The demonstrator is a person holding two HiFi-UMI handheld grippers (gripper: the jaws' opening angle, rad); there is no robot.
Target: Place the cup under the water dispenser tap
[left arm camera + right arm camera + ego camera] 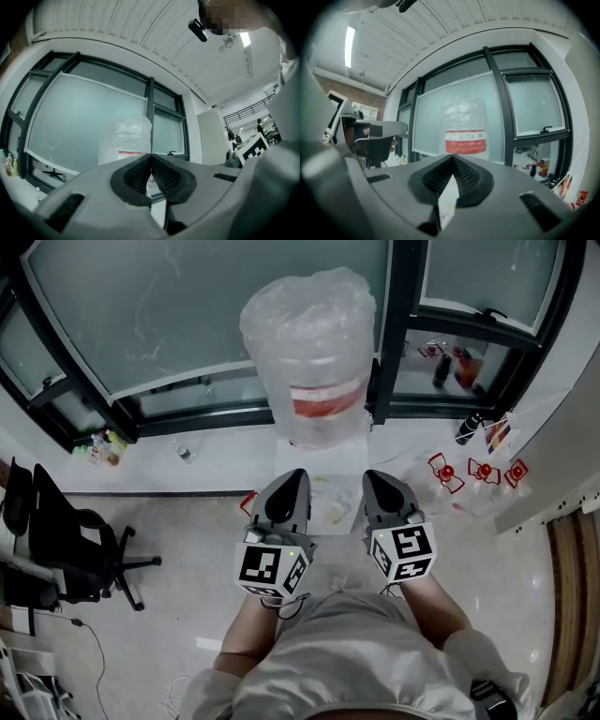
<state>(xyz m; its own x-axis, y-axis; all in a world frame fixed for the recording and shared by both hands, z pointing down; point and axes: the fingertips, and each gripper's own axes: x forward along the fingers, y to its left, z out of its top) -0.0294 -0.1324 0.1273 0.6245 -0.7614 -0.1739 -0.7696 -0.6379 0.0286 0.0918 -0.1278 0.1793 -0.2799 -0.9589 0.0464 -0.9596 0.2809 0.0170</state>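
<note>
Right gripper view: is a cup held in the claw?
No, the right claw is shut tip to tip with nothing between its jaws; only the wrapped water bottle stands ahead.

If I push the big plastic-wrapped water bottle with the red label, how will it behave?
The big plastic-wrapped water bottle with the red label looks bulky, so if full it is probably heavy. Its crinkled wrap likely feels slippery. It stands high on the white dispenser, so a hard push might tip it.

Water bottle (305, 324) — red-banded label (325, 397)
</note>
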